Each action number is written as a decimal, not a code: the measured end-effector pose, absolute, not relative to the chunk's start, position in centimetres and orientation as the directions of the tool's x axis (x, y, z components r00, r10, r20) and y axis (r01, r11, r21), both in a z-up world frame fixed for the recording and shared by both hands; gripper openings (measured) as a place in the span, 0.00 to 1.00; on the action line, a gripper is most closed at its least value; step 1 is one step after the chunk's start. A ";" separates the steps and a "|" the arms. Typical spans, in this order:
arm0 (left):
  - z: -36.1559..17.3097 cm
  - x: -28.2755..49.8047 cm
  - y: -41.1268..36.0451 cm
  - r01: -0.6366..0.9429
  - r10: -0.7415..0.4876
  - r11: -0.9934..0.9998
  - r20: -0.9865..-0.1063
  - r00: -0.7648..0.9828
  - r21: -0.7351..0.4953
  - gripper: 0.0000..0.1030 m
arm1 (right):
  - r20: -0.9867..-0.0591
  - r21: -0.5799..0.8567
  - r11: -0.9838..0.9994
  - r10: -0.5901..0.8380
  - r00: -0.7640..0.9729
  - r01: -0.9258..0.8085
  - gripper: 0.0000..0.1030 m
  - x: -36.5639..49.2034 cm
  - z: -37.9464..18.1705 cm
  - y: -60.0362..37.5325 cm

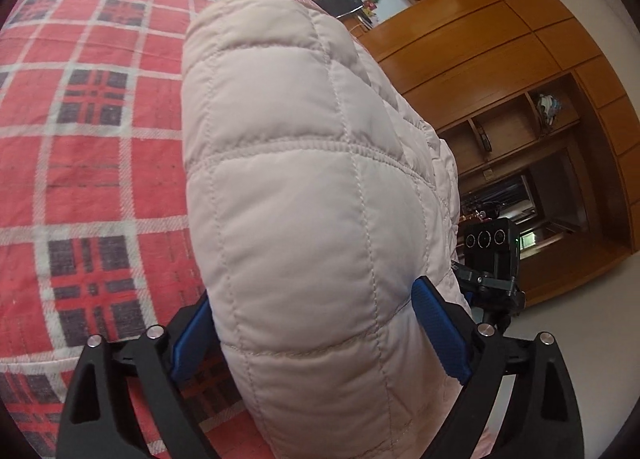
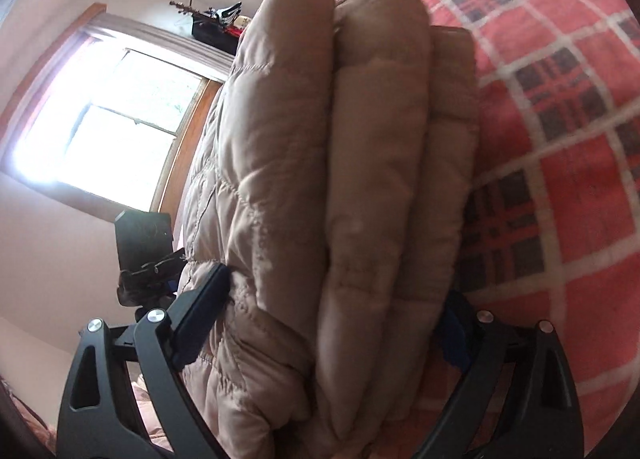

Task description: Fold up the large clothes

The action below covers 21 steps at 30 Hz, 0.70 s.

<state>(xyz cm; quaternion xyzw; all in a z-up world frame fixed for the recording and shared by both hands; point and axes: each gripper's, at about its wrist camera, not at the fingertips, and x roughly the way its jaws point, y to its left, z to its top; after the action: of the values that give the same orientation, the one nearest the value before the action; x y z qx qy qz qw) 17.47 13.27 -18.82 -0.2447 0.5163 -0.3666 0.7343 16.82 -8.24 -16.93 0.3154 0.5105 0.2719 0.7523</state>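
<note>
A pale quilted puffer jacket (image 1: 304,187) lies folded into a thick bundle on the red plaid bed cover (image 1: 88,139). My left gripper (image 1: 316,323) straddles one end of the bundle, with its blue pads (image 1: 438,329) pressed against both sides. In the right wrist view the same jacket (image 2: 360,187) shows as several stacked puffy layers. My right gripper (image 2: 332,323) clamps that stack from both sides; its right pad (image 2: 454,339) is mostly hidden behind the fabric. Both views are rolled sideways, so the bed stands upright in them.
The plaid bed cover (image 2: 560,139) spreads wide beside the bundle. Wooden wardrobes with open shelves (image 1: 520,71) stand past the bed on the left gripper's side. A bright window (image 2: 108,127) is on the right gripper's side. A black camera on a mount (image 1: 488,259) shows near each gripper.
</note>
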 end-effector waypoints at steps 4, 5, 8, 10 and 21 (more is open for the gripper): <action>-18.6 17.2 12.9 0.319 -0.783 0.622 -0.586 0.211 -0.715 0.68 | -0.582 0.760 0.641 0.747 0.321 -0.112 0.62 17.3 -16.4 -7.1; -18.4 17.0 13.0 0.328 -0.782 0.623 -0.584 0.220 -0.711 0.65 | -0.576 0.760 0.638 0.749 0.326 -0.124 0.55 16.9 -16.1 -7.0; -17.6 16.4 13.4 0.352 -0.794 0.607 -0.559 0.238 -0.712 0.53 | -0.579 0.731 0.660 0.735 0.353 -0.173 0.44 16.3 -14.7 -6.3; -16.8 16.1 13.7 0.363 -0.797 0.604 -0.547 0.256 -0.710 0.51 | -0.579 0.713 0.670 0.729 0.365 -0.208 0.41 16.1 -13.3 -5.5; -11.9 18.0 22.2 0.343 -0.740 0.657 -0.488 0.463 -0.671 0.51 | -0.585 0.647 0.674 0.739 0.334 -0.357 0.40 22.7 -8.4 3.3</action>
<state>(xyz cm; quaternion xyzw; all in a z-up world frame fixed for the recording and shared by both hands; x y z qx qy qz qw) 17.98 22.17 -11.90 -0.2490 0.3991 -0.3309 0.8181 22.74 3.29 -8.38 0.2069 0.4611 0.3468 0.7901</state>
